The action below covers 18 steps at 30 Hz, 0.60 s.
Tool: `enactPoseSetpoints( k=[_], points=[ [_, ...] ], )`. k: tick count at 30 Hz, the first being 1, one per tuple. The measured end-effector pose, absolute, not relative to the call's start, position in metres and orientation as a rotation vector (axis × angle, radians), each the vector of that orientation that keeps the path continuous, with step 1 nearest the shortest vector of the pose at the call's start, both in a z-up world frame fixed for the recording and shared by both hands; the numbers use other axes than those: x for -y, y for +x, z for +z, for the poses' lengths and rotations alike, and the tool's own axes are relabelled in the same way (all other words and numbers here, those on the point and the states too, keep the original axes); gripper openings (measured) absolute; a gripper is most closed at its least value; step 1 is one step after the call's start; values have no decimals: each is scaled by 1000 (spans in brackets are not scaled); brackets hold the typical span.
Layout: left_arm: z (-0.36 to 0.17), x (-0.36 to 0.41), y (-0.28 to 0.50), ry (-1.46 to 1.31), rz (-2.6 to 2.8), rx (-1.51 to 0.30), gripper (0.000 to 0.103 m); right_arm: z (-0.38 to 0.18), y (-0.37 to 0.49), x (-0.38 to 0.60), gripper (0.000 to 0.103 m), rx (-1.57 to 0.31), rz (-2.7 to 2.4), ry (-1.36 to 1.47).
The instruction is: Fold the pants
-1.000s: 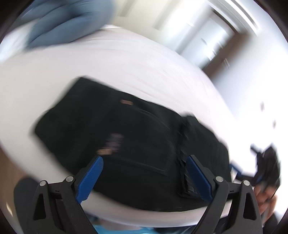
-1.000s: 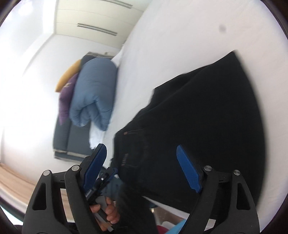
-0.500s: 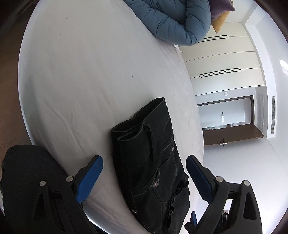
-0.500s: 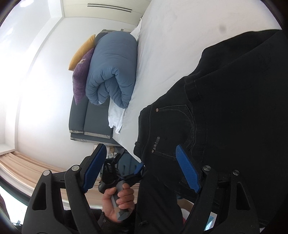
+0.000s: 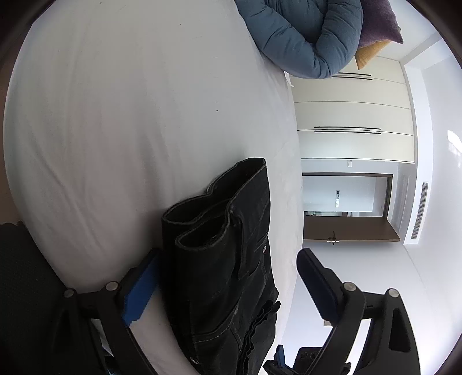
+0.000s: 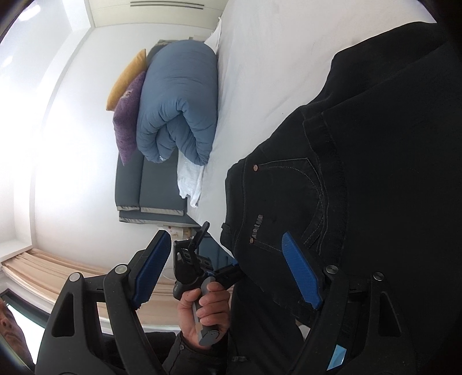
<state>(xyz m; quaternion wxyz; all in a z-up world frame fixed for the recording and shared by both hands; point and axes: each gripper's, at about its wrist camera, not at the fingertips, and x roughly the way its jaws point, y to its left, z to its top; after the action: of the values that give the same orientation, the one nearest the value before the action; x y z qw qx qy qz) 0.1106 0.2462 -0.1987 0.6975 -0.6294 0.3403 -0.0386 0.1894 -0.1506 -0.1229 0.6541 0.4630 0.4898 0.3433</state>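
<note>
The pants [image 5: 222, 259], thick limp denim on the bed [image 5: 130, 129], want gripping at the stacked hems, now between the left tool [image 5: 225, 285]'s wide, just-narrowing jaws; right tool [image 6: 228, 274] wide, empty.

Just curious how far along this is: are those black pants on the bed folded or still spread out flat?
Folded. The black pants lie on the white bed as a stacked bundle, several layers showing at the edge.

There is one pair of black pants [image 5: 228, 259] in the lower middle, on one white bed [image 5: 130, 115]. At the top right lie one blue blanket [image 5: 306, 37] and two pillows: one purple pillow [image 5: 378, 26], one yellow pillow [image 5: 368, 56].
</note>
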Motion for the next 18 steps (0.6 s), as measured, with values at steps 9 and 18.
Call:
enactPoseSetpoints(
  k=[9,18],
  points=[
    [-206,-245,110,-1404,-94,-818,23,-127,248,140,79,-1263,673,912],
    [-164,-233,116,-1255,-118,-789,19,-170,267,125,67,-1415,559,830]
  ],
)
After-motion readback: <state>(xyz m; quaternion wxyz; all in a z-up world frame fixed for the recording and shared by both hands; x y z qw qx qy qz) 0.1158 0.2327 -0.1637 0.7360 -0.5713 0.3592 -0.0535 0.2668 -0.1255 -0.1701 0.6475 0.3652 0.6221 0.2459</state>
